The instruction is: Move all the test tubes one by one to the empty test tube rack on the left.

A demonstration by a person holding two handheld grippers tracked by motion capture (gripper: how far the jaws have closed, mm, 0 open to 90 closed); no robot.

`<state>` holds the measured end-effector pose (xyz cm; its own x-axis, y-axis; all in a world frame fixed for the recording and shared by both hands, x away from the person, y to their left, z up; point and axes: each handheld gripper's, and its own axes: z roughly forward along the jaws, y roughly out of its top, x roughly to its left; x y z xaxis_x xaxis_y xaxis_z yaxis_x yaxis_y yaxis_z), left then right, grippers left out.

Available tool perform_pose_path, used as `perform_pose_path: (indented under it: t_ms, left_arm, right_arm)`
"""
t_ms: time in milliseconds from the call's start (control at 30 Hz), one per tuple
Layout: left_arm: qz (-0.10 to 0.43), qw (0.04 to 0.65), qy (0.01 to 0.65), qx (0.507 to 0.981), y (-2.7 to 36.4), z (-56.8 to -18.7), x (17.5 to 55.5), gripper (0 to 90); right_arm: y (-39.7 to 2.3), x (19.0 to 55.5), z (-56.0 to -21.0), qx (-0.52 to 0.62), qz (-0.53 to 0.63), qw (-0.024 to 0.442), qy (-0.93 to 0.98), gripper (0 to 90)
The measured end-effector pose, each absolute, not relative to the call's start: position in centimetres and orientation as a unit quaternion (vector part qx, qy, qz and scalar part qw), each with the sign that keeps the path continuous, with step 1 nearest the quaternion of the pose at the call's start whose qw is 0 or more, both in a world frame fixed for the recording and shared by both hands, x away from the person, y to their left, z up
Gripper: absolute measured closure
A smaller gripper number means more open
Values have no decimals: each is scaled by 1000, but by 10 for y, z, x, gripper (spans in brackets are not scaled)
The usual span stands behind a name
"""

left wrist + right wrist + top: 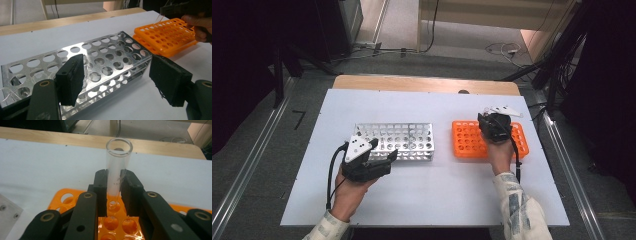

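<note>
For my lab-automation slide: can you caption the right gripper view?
Right tongs shut on a clear test tube, standing upright in a hole of the orange rack.

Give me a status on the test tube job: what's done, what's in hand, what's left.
Done: the right gripper has its fingers shut on a clear test tube, standing upright over the orange rack. In hand: the tube's lower end sits at a hole in that rack. Left: the metal rack looks unfilled; the left gripper waits open beside it.
</note>
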<state>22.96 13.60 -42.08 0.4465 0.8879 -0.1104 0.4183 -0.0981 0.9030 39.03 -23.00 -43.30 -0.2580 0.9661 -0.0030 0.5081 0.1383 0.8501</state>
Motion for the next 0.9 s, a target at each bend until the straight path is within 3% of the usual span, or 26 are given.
perform_pose_path:
  t_ms: [267, 900]
  left_arm:
    - [242, 478, 465, 704, 134, -421, 230, 229]
    - [242, 477, 455, 711, 123, -423, 231, 229]
  right_arm:
    - [-227, 371, -417, 506, 396, 292, 709, 729]
    - [-198, 301, -417, 413, 419, 219, 778, 729]
